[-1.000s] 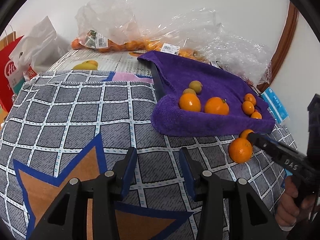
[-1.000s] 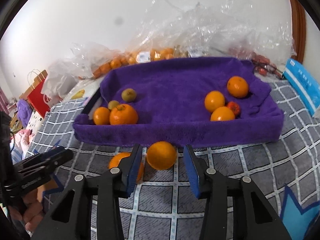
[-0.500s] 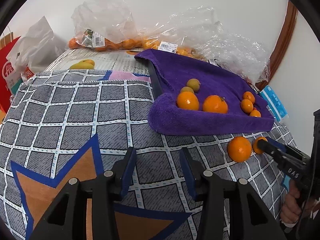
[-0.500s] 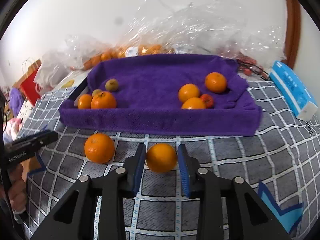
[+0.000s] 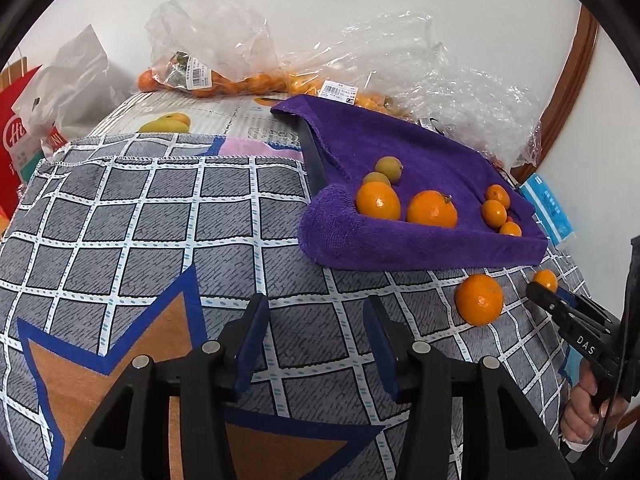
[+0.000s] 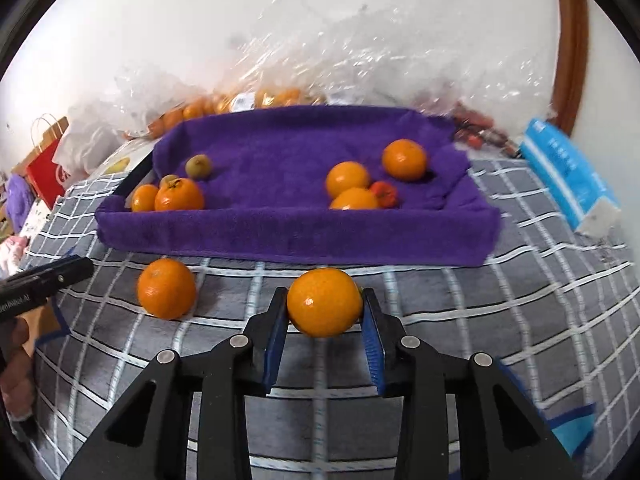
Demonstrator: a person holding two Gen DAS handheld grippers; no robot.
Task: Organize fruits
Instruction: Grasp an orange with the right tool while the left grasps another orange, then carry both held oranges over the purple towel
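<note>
Between its blue pads, the right claw (image 6: 325, 316) is gripping an orange (image 6: 324, 302), presumably bound for the purple tray (image 6: 296, 236) at twelve o'clock. At nine o'clock, the left claw (image 5: 316, 344) is hanging open, empty.

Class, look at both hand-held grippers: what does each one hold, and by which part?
The right hand-held gripper holds an orange by its two opposite sides. The left hand-held gripper is open and holds nothing.
</note>
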